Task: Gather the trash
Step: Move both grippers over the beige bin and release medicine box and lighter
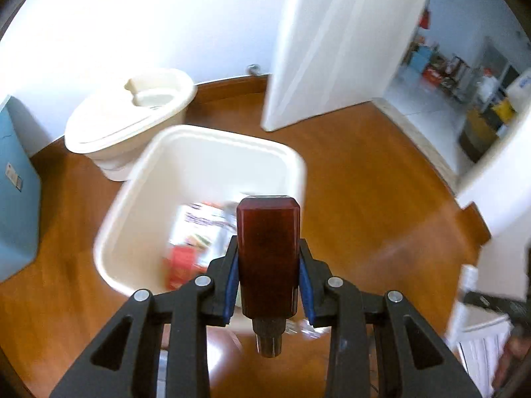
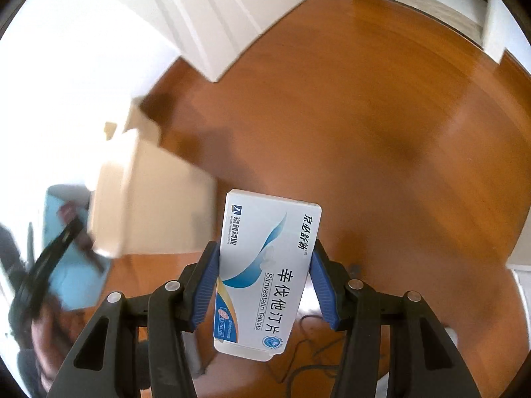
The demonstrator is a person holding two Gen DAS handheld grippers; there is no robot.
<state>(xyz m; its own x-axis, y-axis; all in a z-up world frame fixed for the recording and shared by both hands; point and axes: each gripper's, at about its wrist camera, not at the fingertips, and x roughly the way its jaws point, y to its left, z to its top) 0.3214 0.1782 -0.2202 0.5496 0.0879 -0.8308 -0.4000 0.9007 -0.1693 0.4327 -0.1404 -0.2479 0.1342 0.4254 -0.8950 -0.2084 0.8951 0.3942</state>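
Over bin (image 1: pixel 212 152) | left tool (image 1: pixel 268 262) grips one bottle (image 1: pixel 268 248) | right tool (image 2: pixel 265 285) grips one box (image 2: pixel 265 272)

The left wrist camera looked forward and down along the left gripper (image 1: pixel 268 265), close above the open white bin (image 1: pixel 212 172) on the wooden floor (image 1: pixel 381 182), facing the white door (image 1: pixel 332 49) and doorway. The right wrist camera looked down along the right gripper (image 2: pixel 265 282), near the same floor (image 2: pixel 381 116). Both views shared the floor, door (image 2: pixel 205 16) and bin (image 2: pixel 149 192).
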